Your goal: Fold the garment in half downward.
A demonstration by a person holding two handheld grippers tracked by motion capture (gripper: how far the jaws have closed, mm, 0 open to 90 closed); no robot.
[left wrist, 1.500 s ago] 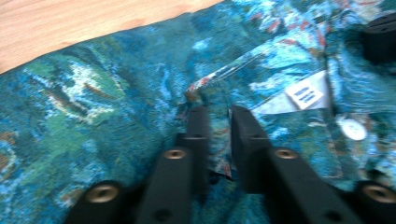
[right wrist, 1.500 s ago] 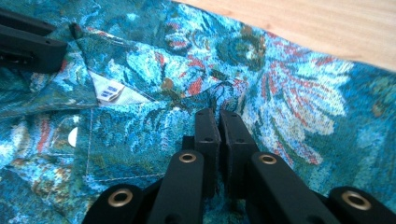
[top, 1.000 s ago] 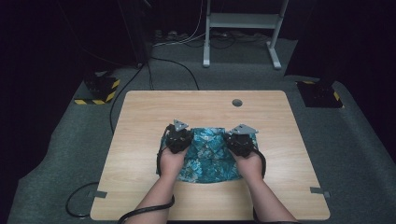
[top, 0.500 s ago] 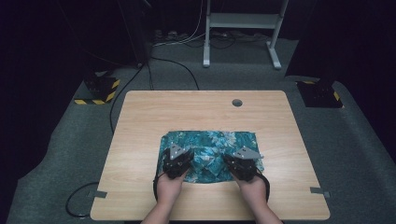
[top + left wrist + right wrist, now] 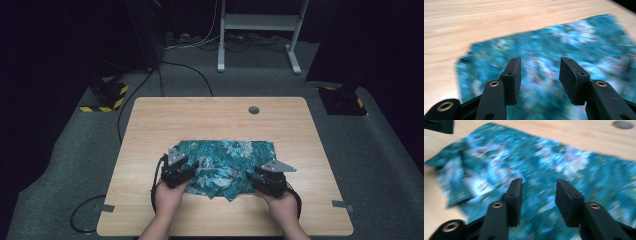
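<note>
High view: teal floral-print cloth [image 5: 227, 162] lies folded on the pale wooden table [image 5: 220, 117], left gripper [image 5: 186, 170] and right gripper [image 5: 259, 179] at its near corners. Left gripper view, right gripper view: jaws, just opened, spread with nothing between them. Fold apparently released; next, likely regrasp an edge.

The surface [image 5: 150, 130] is pale wood with rounded corners, and a small round grey grommet [image 5: 254, 109] sits in it near the far edge, right of centre. Strips of grey tape [image 5: 341, 203] hold down its near corners. It stands on grey carpet [image 5: 55, 165]. A black cable [image 5: 84, 220] loops on the carpet by the near left corner, and another cable [image 5: 187, 70] runs away from the far left. Two low black blocks with yellow-black hazard stripes [image 5: 106, 96] sit off the far corners. A white metal stand base [image 5: 260, 27] is behind, in the dark.
</note>
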